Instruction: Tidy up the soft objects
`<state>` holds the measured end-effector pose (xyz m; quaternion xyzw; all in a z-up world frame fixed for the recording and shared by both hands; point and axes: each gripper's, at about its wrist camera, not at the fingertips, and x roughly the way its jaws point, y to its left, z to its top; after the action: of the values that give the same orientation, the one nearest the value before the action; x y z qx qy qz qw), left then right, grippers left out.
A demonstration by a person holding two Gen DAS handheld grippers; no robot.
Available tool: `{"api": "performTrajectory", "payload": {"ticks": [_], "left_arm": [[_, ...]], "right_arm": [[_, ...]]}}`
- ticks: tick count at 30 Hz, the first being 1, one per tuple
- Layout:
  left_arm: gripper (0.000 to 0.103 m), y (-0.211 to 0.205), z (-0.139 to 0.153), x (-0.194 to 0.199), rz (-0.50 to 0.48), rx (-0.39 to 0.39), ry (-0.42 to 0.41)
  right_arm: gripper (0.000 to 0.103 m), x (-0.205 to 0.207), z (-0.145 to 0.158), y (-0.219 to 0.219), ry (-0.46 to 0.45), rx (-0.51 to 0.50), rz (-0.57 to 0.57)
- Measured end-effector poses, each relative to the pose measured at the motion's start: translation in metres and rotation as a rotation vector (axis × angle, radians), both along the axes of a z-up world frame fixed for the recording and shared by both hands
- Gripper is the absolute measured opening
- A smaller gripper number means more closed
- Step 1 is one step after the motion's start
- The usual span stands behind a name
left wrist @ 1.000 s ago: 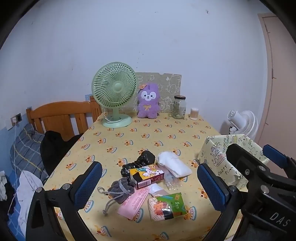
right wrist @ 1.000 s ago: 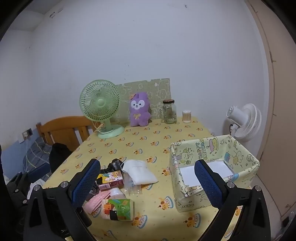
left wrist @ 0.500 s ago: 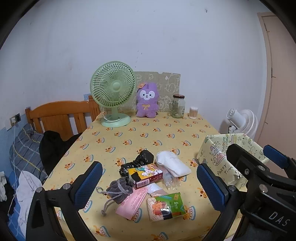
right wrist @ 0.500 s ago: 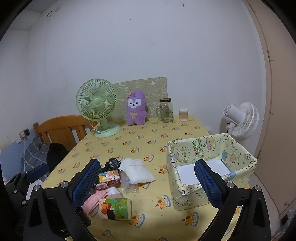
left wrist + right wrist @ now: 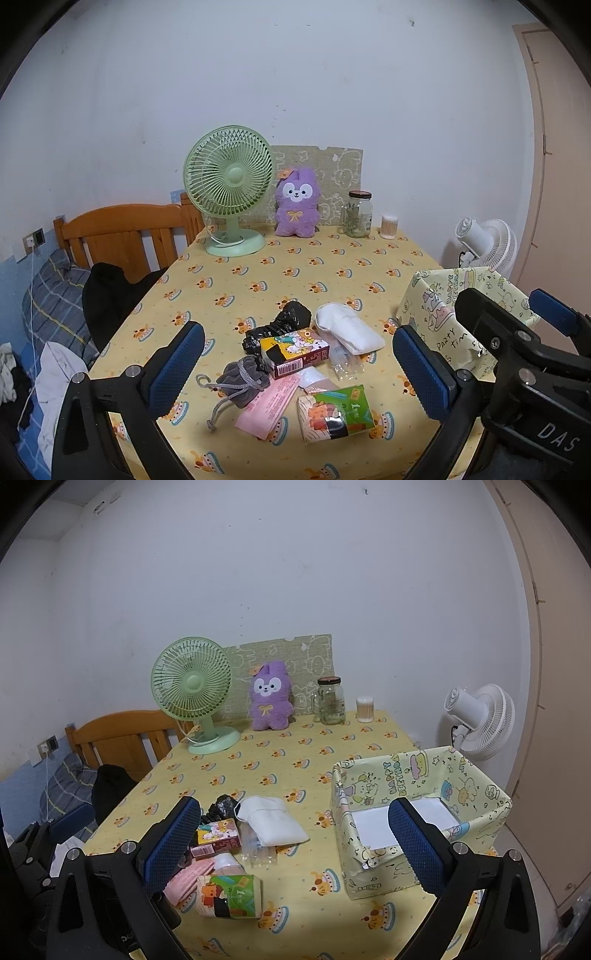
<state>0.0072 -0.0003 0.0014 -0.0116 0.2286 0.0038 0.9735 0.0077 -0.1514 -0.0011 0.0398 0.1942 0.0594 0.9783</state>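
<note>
A heap of small things lies near the table's front: a grey drawstring pouch (image 5: 243, 380), a black bag (image 5: 284, 319), a white folded cloth (image 5: 347, 332) (image 5: 271, 821), a cartoon carton (image 5: 293, 350) (image 5: 216, 836), a pink pack (image 5: 267, 406), a green tissue pack (image 5: 334, 411) (image 5: 229, 895) and a clear wrapper (image 5: 345, 365). To the right stands a yellow cartoon-print box (image 5: 421, 816) (image 5: 443, 314), holding only a white sheet. My left gripper (image 5: 295, 369) hovers open above the heap. Above the table's front, my right gripper (image 5: 295, 849) is open and holds nothing.
At the back of the yellow tablecloth (image 5: 295, 273) stand a green fan (image 5: 229, 188), a purple plush (image 5: 297, 206), a glass jar (image 5: 358, 214) and a cotton-swab tub (image 5: 389, 227). A wooden chair (image 5: 125, 236) is left; a white floor fan (image 5: 476, 720) is right.
Both grippers have risen and drawn back a little, so the table and its things sit lower and slightly smaller in view. Nothing on the table has moved.
</note>
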Motion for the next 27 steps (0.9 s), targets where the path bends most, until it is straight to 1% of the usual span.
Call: {"api": "performTrajectory", "payload": {"ticks": [27], "left_arm": [[0.102,-0.0004,-0.0002,-0.0017,0.002,0.001,-0.011]], "right_arm": [[0.103,-0.0019,0.0004,0.0035,0.003,-0.004,-0.007]]}}
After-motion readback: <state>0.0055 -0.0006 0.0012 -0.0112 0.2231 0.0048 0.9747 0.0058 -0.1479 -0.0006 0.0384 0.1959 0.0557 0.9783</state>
